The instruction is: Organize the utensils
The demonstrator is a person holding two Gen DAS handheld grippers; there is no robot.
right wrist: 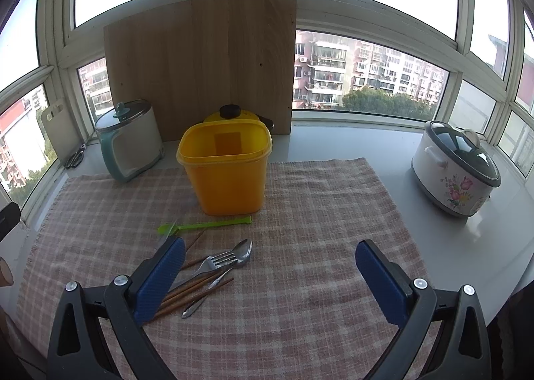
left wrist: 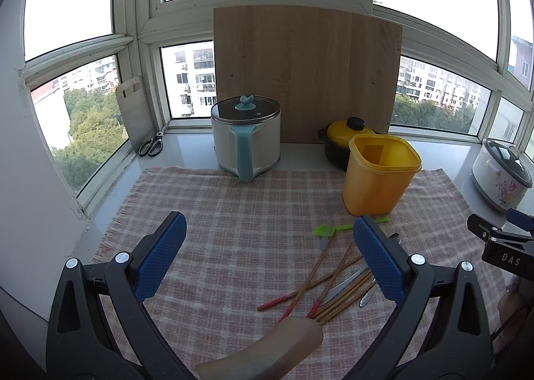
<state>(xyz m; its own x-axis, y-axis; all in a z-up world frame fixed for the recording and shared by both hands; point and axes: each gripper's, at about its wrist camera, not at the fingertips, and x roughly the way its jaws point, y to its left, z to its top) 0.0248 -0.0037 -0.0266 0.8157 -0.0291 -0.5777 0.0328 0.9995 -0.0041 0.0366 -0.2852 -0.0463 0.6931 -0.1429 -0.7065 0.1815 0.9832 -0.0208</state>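
Note:
A yellow plastic container (left wrist: 380, 173) stands open and empty on the checked cloth (left wrist: 233, 213); it also shows in the right wrist view (right wrist: 227, 173). In front of it lies a pile of utensils: wooden chopsticks (left wrist: 333, 286) with red ends, a green plastic spoon (right wrist: 203, 225), a metal fork (right wrist: 213, 261), a metal spoon (right wrist: 243, 254). My left gripper (left wrist: 270, 263) is open and empty above the cloth, left of the pile. My right gripper (right wrist: 270, 276) is open and empty, its left finger over the chopsticks.
A white pot with a teal handle (left wrist: 247, 139) and a yellow-lidded black pot (left wrist: 343, 139) stand at the back before a leaning wooden board (left wrist: 300, 72). A flowered rice cooker (right wrist: 457, 169) stands right. Scissors (left wrist: 152, 144) and a cutting board (left wrist: 133, 113) are far left.

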